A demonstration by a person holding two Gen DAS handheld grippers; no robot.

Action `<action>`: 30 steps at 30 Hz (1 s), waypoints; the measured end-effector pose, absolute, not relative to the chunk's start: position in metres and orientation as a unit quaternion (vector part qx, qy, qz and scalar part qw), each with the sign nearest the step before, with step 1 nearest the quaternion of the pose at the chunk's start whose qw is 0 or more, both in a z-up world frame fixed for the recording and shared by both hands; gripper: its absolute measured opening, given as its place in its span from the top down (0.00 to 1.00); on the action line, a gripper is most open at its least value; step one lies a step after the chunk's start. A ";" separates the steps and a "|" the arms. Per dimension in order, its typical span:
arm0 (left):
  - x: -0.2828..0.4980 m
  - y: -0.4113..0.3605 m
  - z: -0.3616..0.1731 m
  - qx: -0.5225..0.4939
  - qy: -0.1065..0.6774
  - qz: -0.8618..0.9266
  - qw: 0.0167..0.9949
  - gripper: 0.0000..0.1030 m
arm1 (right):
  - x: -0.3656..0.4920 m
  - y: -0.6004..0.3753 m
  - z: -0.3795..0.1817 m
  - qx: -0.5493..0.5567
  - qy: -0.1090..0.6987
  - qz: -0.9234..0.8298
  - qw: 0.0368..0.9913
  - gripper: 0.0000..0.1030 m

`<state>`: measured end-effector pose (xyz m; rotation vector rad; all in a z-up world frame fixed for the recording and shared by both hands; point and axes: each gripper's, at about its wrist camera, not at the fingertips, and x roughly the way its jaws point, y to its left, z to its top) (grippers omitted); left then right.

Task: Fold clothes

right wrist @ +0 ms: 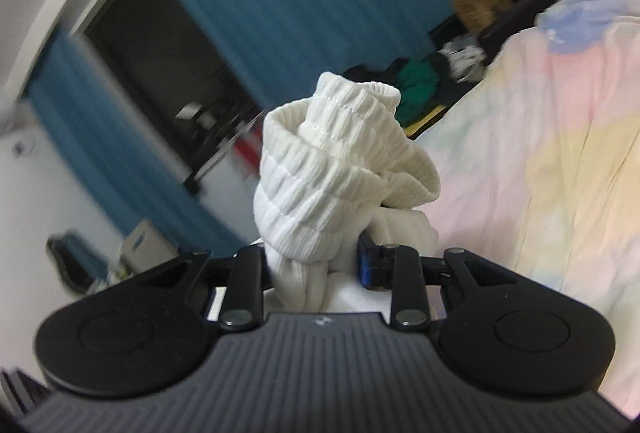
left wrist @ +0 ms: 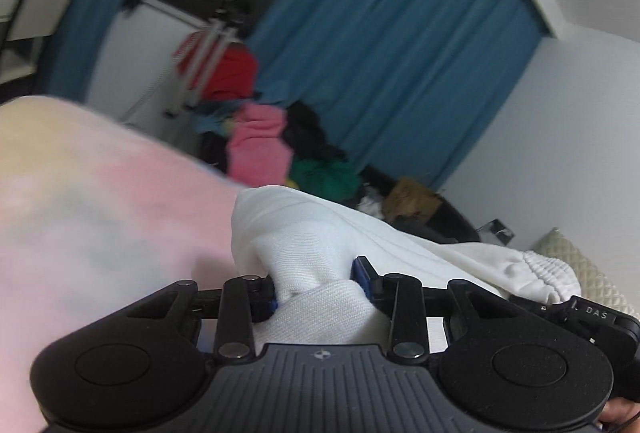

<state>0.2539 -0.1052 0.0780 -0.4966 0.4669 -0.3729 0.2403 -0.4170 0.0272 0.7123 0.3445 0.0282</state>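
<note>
Garment (left wrist: pixel 320 233): right view alone shows waistband (right wrist: pixel 340 153) bunched.

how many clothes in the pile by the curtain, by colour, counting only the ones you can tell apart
pink garment: 1
red garment: 1
green garment: 1
black garment: 1
total: 4 clear, with more tangled in the pile in front of the curtain

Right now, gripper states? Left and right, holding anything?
Left gripper: closed on the white garment, plain knit part.
Right gripper: closed on the same garment's ribbed elastic band.
</note>
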 end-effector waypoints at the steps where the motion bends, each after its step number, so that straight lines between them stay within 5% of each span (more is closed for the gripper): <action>1: 0.276 -0.126 0.076 -0.238 0.232 -0.183 0.925 0.64 | 0.257 -0.432 0.027 0.349 0.169 0.001 0.922 0.70; 12: 0.449 -0.266 -0.007 -0.203 0.290 -0.198 0.914 0.64 | 0.376 -0.545 -0.065 0.386 0.209 -0.118 0.891 0.70; 23: 0.415 -0.228 -0.114 -0.122 0.310 -0.227 0.915 0.55 | 0.319 -0.509 -0.177 0.392 0.213 -0.138 0.884 0.61; 30: 0.394 -0.230 -0.077 -0.076 0.324 -0.206 0.920 0.42 | 0.307 -0.508 -0.156 0.396 0.274 -0.167 0.860 0.52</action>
